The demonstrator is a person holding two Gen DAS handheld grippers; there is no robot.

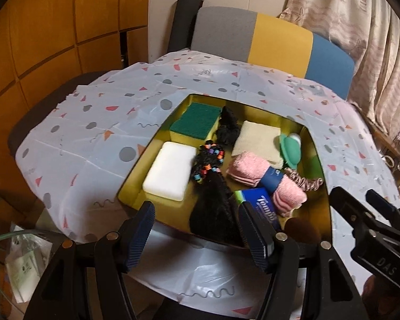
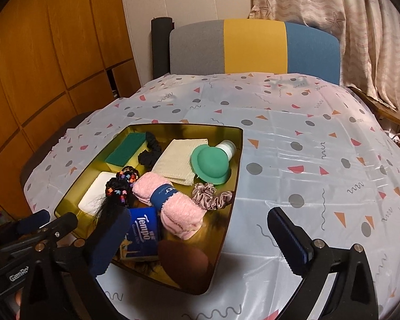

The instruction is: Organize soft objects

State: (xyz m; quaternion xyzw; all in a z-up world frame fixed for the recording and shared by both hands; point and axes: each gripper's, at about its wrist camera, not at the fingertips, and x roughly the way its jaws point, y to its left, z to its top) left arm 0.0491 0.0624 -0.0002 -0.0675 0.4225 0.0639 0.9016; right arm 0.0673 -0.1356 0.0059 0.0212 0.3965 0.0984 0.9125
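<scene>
On the worktop [image 2: 293, 138] the gold tray [image 2: 236, 165] holds my soft things — pink towel [image 2: 173, 208], sponge [image 1: 197, 122], scrunchie [image 2: 213, 196], tissue pack [image 2: 144, 233]. Left gripper [image 1: 197, 229] and right gripper [image 2: 197, 237] hover, jaws released — nothing between them.

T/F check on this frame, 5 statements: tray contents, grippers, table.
1. The pink towel lies in the tray. True.
2. The right gripper holds the tissue pack. False: its jaws stand wide open with nothing between them; the pack lies in the tray.
3. The green sponge sits on the tablecloth outside the tray. False: it is in the tray's far corner.
4. The left gripper is open and empty. True.
5. The white sponge lies beside the green sponge. True.
</scene>
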